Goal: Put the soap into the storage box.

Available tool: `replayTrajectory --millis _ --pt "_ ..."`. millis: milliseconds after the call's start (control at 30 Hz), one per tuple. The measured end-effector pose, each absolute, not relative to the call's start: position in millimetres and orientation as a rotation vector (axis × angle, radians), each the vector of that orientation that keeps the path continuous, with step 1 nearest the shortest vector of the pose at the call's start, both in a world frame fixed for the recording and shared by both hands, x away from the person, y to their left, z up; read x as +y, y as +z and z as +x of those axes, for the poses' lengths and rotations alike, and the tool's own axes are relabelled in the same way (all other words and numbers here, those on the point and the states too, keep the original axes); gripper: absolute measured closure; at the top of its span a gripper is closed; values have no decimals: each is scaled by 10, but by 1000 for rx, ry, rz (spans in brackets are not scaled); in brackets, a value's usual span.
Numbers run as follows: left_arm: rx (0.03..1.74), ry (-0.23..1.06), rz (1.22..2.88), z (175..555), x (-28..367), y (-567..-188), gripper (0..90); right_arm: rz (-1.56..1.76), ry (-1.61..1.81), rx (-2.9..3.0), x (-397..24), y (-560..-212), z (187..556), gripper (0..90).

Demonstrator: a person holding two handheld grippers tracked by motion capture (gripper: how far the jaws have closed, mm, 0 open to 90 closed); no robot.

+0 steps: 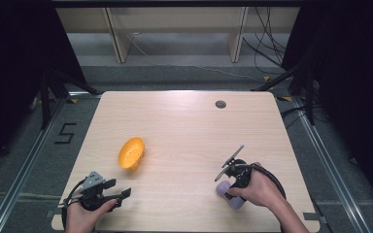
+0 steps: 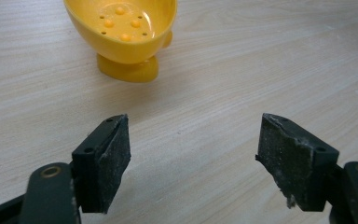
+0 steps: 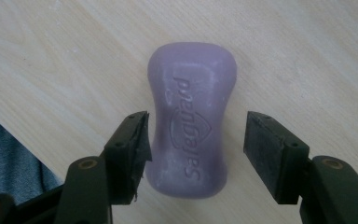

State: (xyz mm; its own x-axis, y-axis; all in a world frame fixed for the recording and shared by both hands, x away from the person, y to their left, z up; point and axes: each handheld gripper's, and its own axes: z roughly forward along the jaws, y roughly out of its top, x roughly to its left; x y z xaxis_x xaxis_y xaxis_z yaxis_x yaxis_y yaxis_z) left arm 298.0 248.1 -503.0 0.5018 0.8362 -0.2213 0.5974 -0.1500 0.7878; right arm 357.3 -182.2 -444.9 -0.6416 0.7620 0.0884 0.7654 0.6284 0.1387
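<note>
Both tongs gape: right tongs (image 3: 196, 140) straddle the purple soap (image 3: 191, 116), left tongs (image 2: 193, 158) empty.

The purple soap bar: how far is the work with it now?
Done: nothing visibly; the purple soap bar lies flat on the table, apart from the yellow soap dish. In hand: the right hand-held gripper straddles it, jaws open. Left, probably: gripping it and carrying it to the dish. The left hand-held gripper waits open.

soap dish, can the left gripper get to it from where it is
Probably yes. The left gripper has its jaws open and empty, aimed toward the yellow soap dish, with bare table between them. The purple soap and right gripper are off to the other side.
</note>
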Motion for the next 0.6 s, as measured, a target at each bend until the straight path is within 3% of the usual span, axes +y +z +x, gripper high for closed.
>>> replayTrajectory --millis 600 --pt "1184 330 1853 2975 2471 -5028 247 -1307 -102 -2796 -1634 -4628 3636 390"
